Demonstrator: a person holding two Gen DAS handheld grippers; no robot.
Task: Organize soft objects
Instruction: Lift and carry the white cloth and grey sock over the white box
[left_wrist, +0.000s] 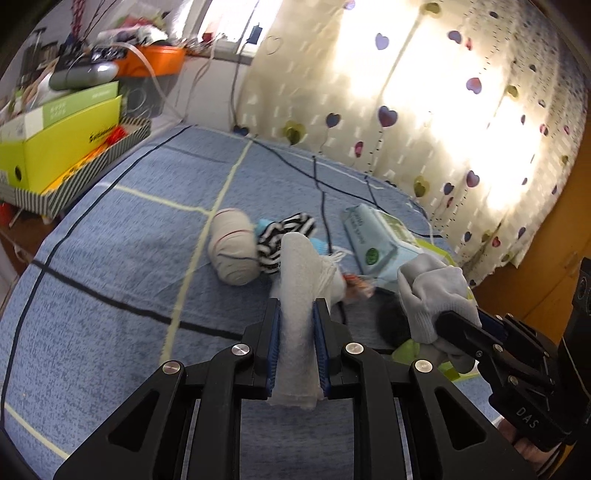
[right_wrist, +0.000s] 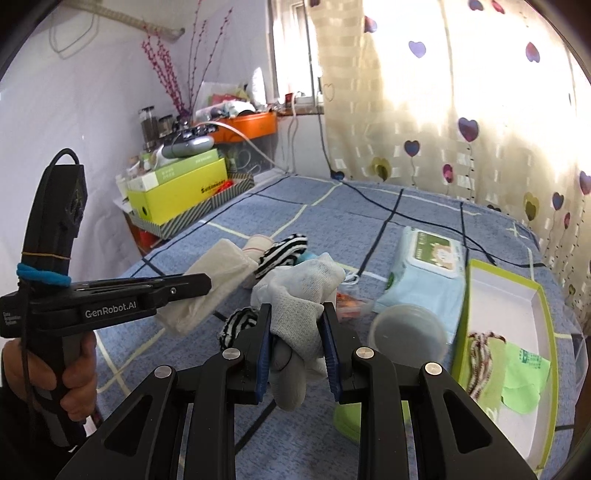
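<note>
My left gripper (left_wrist: 296, 317) is shut on a folded white cloth (left_wrist: 297, 280) and holds it above the blue bedspread (left_wrist: 110, 258). My right gripper (right_wrist: 297, 317) is shut on a bunched grey-white sock (right_wrist: 299, 295); it also shows at the right of the left wrist view (left_wrist: 432, 291). A rolled beige sock with a red band (left_wrist: 231, 251) and a black-and-white striped sock (left_wrist: 280, 240) lie on the bed ahead. The left gripper with its cloth (right_wrist: 210, 280) shows at the left of the right wrist view.
A pack of wet wipes (right_wrist: 424, 273), a round plastic lid (right_wrist: 406, 332) and an open green-edged box (right_wrist: 502, 339) lie on the right. Stacked yellow-green boxes (left_wrist: 62, 144) stand beside the bed on the left. A heart-patterned curtain (left_wrist: 424, 110) hangs behind.
</note>
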